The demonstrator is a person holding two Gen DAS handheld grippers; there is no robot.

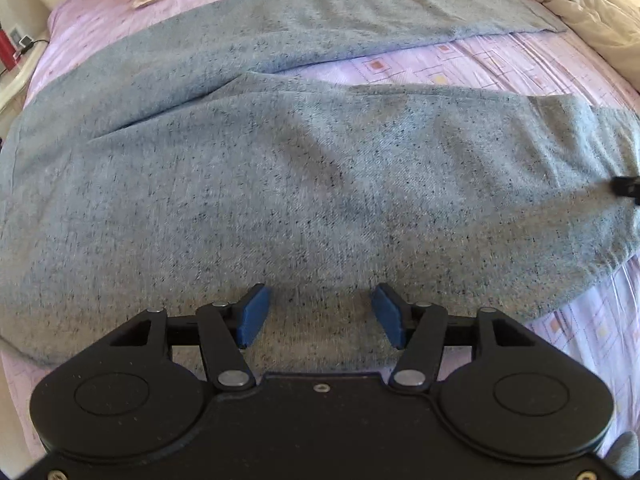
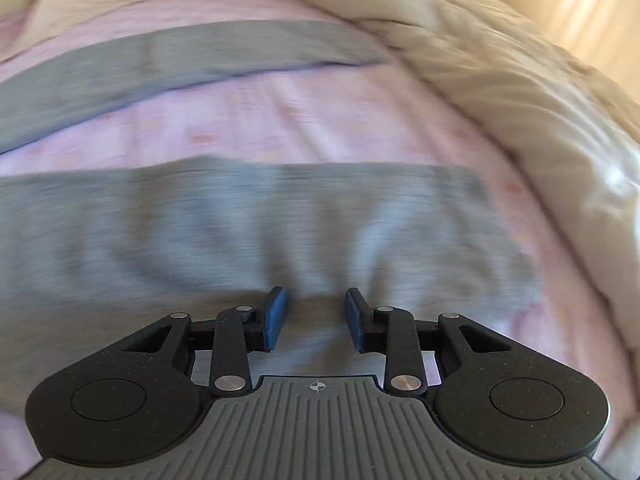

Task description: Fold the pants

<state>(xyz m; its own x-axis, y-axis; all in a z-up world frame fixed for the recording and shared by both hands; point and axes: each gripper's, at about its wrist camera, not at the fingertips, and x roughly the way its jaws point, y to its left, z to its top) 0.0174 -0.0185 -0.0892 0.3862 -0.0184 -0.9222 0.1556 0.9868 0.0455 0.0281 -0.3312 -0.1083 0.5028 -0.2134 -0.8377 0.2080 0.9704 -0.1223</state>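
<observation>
- Grey pants (image 1: 304, 168) lie spread flat on the pink bedsheet (image 1: 500, 64). They fill the middle of the left wrist view; the two legs run toward the right edge with a wedge of sheet between them.
- Left gripper (image 1: 318, 312), lower centre of its view: jaws apart over the near leg, nothing pinched between the blue pads (image 1: 252, 316). Released.
- Right gripper (image 2: 316, 316), lower centre of its view: jaws apart, grey cloth under the gap, no fold clamped. That view is motion-blurred, so contact with the fabric is uncertain.
- Risk: closing on flat cloth may catch only the top layer, so the leg would peel open when lifted.
- Risk: pads pressing down could also pinch the bedsheet and drag it along.
- Risk: uneven grips by the two hands would skew the fold line, leaving the legs misaligned.
- Cream duvet (image 2: 500, 80), upper right of the right wrist view, sits near the leg ends; a wide swing could snag it.
</observation>
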